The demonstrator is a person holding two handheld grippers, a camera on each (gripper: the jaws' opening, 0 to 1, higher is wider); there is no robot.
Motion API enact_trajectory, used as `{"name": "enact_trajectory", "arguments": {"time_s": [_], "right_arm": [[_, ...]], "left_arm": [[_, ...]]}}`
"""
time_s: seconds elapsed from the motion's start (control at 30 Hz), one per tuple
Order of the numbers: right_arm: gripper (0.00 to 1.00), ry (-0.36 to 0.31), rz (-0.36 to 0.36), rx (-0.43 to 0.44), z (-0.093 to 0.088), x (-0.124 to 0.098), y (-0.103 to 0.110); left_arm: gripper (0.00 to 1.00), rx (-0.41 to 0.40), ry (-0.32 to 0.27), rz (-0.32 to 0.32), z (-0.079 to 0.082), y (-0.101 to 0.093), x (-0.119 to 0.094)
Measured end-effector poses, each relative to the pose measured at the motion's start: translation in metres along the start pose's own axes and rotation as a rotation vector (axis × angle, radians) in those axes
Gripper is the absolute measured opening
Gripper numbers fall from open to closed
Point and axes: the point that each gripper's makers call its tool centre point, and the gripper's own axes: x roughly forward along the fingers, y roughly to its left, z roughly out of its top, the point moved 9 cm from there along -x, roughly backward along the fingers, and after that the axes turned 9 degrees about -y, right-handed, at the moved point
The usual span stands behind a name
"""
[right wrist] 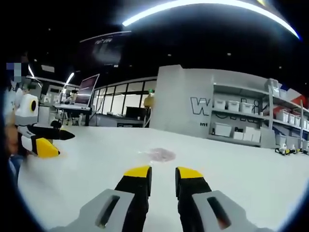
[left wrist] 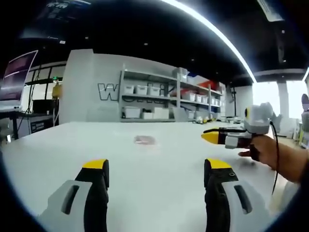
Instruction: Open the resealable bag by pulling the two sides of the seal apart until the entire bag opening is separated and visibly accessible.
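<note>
- We see the small, clear, pinkish resealable plastic bag lying flat on the broad white desk, out ahead of both grippers and touched by neither.
- In the left gripper view, the left gripper hovers over the desk with its yellow-tipped black fingers spread wide and nothing between them.
- In the right gripper view, the right gripper points at the bag, which lies just beyond its tips; its fingers stand narrow, with a slim gap, and hold nothing.
- Each gripper also appears at the edge of the other's view: the right gripper in a person's hand, the left gripper at the far left.
- We judge the step in hand to be the approach: the seal is not yet gripped, and no opening is visible.
- The next move calls for bringing both grippers to the bag's sealed edge and pinching one side each. We cannot tell from here which edge carries the seal.
- A thin bag lying flat will be hard to pinch by a single layer.
</note>
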Motion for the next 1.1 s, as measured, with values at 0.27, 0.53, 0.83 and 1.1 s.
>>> {"name": "enact_trajectory", "arguments": {"time_s": [0.27,0.53,0.83,1.1], "right_arm": [[0.17,0.003,0.003,0.007,-0.002,0.000,0.000],[0.16,-0.003,0.012,-0.005,-0.001,0.002,-0.001],[0.16,0.006,0.059,-0.038,0.003,0.018,-0.003],[0.12,0.025,0.116,-0.025,-0.003,0.033,-0.002]], "left_arm": [[0.80,0.004,0.003,-0.001,0.000,0.000,0.000],[0.80,0.003,0.003,0.002,0.000,0.000,0.000],[0.80,0.006,0.002,0.007,0.000,0.001,0.001],[0.79,0.009,0.004,0.005,-0.001,-0.001,0.000]]}}
